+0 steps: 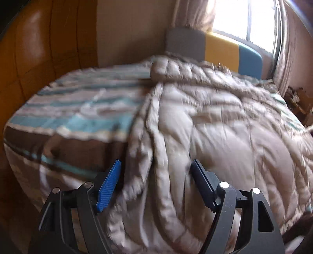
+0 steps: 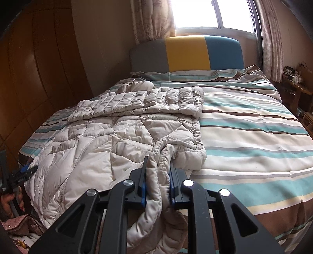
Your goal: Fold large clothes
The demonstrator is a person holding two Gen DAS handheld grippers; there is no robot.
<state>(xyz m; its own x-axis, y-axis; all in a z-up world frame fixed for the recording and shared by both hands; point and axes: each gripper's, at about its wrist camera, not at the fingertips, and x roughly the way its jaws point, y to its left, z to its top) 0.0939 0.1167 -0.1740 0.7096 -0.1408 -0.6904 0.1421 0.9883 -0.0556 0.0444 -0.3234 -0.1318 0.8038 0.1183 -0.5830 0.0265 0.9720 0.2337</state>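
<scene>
left wrist view, blurred: the left hand-held gripper stands released, its jaws spread wide, a blue pad at 8 o'clock and a dark one at 4 o'clock. a rumpled edge of the beige quilted coat runs up between the jaws, and neither pad presses on it. the coat covers the frame from the centre to 3 o'clock and down to 6 o'clock, lying on the bed, whose striped cover of teal, brown and cream shows at 9 o'clock. the headboard, grey, yellow and blue, sits at 1 o'clock under a bright window; a brown wardrobe fills 10 o'clock. right wrist view, sharp: the right hand-held gripper is clenched on a bunched fold of the coat at 6 o'clock, the fabric pinched between the blue-edged jaws and hanging in a loop below them. the rest of the coat lies spread over the bed's half toward 9 o'clock, one sleeve folded across its far end near the centre. the striped bed cover lies bare from the centre to 3 o'clock. the left hand-held gripper shows at 8 o'clock at the coat's edge, with a hand below it. the headboard and the window stand at 12 o'clock, curtains on both sides.
</scene>
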